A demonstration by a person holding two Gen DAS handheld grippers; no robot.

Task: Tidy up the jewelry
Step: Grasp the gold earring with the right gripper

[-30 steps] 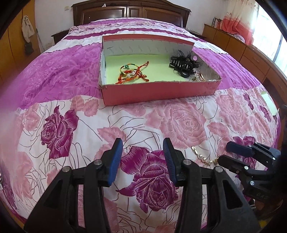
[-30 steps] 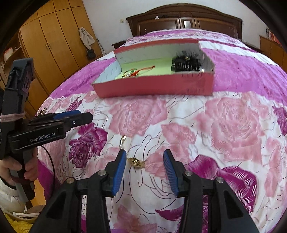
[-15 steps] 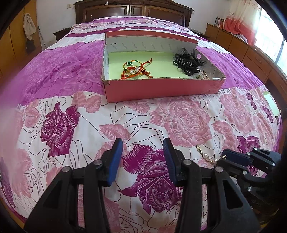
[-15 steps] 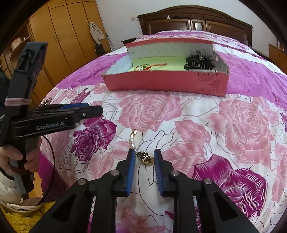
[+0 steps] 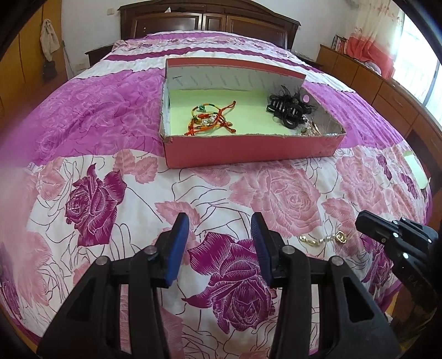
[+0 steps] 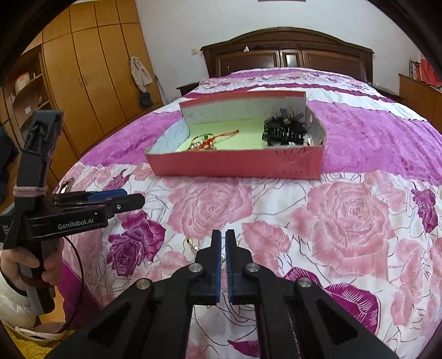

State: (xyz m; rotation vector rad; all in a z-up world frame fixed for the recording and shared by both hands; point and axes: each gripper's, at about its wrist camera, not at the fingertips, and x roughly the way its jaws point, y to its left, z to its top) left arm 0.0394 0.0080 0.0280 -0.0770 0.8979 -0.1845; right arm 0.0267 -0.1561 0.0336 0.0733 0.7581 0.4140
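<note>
A gold and pearl bracelet (image 5: 321,239) lies on the rose-patterned bedspread, its near end at the tip of my right gripper (image 5: 364,224). In the right wrist view my right gripper (image 6: 223,237) is shut, and pearls of the bracelet (image 6: 192,245) trail out to its left; the pinched end is hidden between the pads. My left gripper (image 5: 219,234) is open and empty above the bedspread, left of the bracelet; it also shows in the right wrist view (image 6: 129,199). A pink box (image 5: 248,150) with a green floor holds orange cord bracelets (image 5: 212,118) and black hair clips (image 5: 287,107).
The bed's foot edge (image 6: 74,265) is close on the left in the right wrist view. A wooden headboard (image 5: 210,20) stands behind the box. Wardrobes (image 6: 83,69) line the left wall, low cabinets (image 5: 381,91) the right.
My right gripper has closed from wide open onto the bracelet's gold end. Both views now sit a little higher above the bed.
</note>
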